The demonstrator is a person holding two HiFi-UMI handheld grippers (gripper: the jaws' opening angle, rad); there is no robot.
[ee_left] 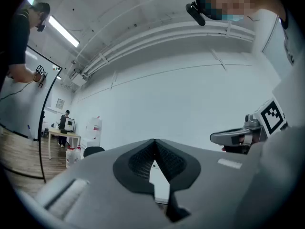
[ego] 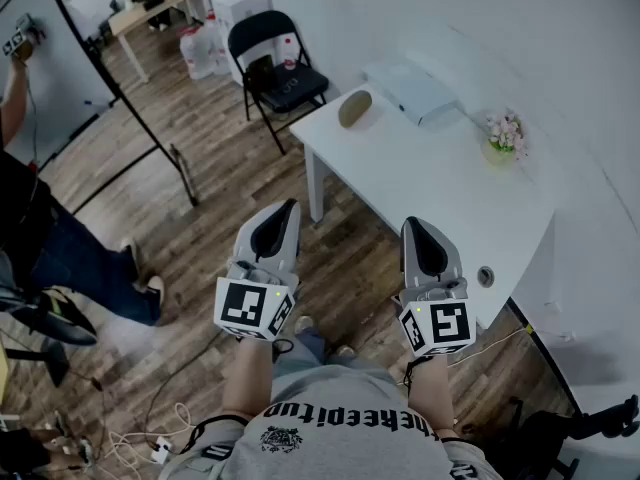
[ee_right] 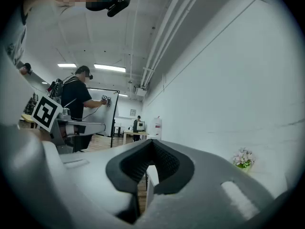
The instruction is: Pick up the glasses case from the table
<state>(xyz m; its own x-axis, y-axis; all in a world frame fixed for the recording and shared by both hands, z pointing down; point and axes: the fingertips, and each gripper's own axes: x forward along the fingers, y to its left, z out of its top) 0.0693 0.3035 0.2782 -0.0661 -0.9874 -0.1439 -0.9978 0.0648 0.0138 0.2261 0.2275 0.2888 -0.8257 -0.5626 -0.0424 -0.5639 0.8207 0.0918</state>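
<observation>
- wood floor [ego: 210, 168] filled the left of the room, where a person [ego: 40, 238] stood at a board, and a black chair [ego: 275, 68] sat just beside the far corner of a white table [ego: 440, 198].
- left gripper [ego: 291, 206] was held level over the floor, short of the table, its jaws pressed together with nothing between them.
- case [ego: 355, 108], a tan oval, lay flat on the far left corner of the table, near the edge by the chair. it was well ahead of both grippers and touched neither. across the head view it sat between the two gripper tips.
- the case looked small and light, probably a stiff, smooth, rounded shell, so it could slide or squirt out of a pinch. the safest hold seemed to be across its short width at the middle, with the jaws opened first.
- right gripper [ego: 411, 222] was also closed and empty, pointing level, its tip over the near edge of the table in the head view.
- a flat white box [ego: 410, 90] lay just right of the case, apart from it, and a small pot of flowers [ego: 505, 133] stood further right, so the case's left side looked the freer one to approach.
</observation>
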